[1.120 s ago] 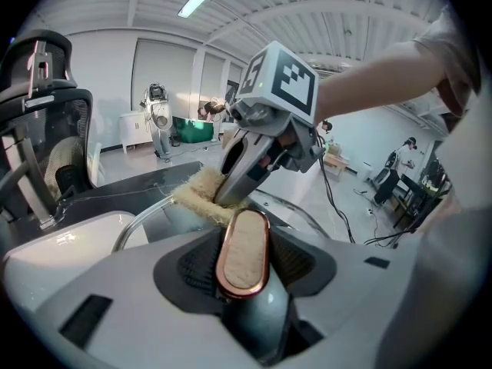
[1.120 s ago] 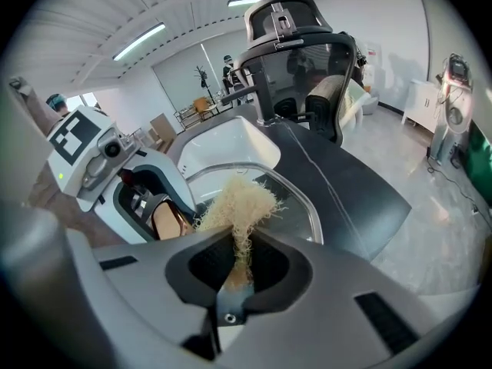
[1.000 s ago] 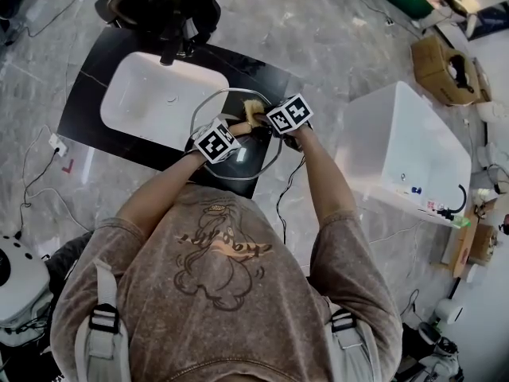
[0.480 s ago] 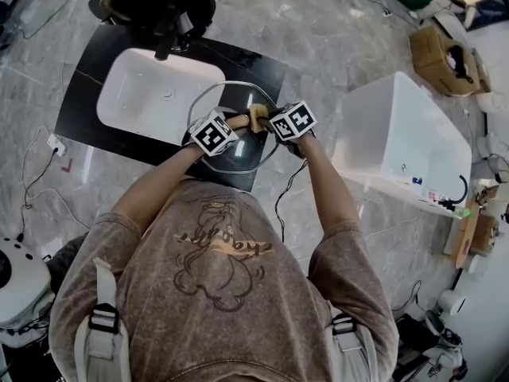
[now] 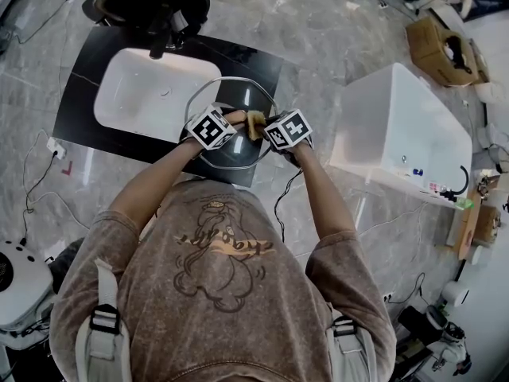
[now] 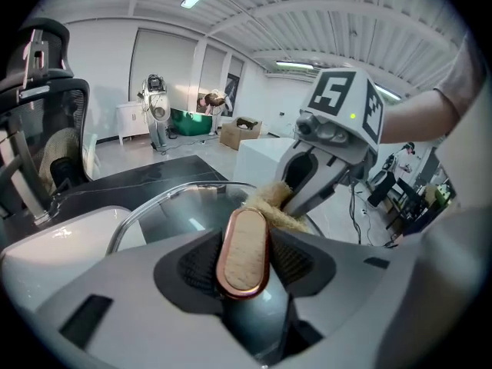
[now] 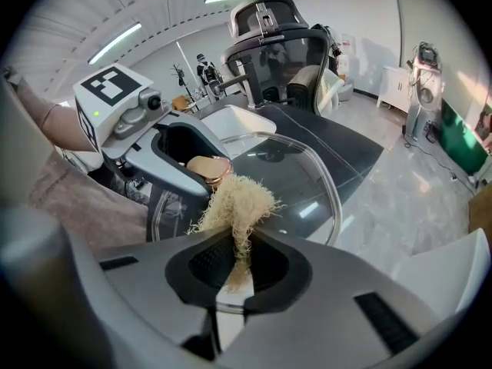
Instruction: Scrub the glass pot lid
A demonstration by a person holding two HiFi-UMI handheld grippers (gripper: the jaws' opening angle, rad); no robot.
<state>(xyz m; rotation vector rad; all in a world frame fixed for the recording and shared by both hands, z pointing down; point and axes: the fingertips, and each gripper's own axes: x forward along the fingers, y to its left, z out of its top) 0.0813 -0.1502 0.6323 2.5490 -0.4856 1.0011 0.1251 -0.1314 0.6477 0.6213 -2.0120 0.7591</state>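
The left gripper [image 6: 244, 261] has its jaws clenched on the knob [image 6: 244, 241] of the glass pot lid [image 5: 237, 102], which sits at the centre of the head view over the black surface [image 5: 79, 106]. The right gripper [image 7: 234, 264] pinches a fibrous scrubber [image 7: 234, 202] just beside that knob. Scrubbing well likely calls for a firm knob grip, light pressure and overlapping strokes out to the rim.

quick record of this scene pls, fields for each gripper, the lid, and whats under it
left gripper: shut on knob of lid
right gripper: shut on scrubber
scrubber: right beside the knob; contact with the glass unclear
lid: glass with metal rim, held above counter
counter: black
sink: white, set in counter, left of lid in head view
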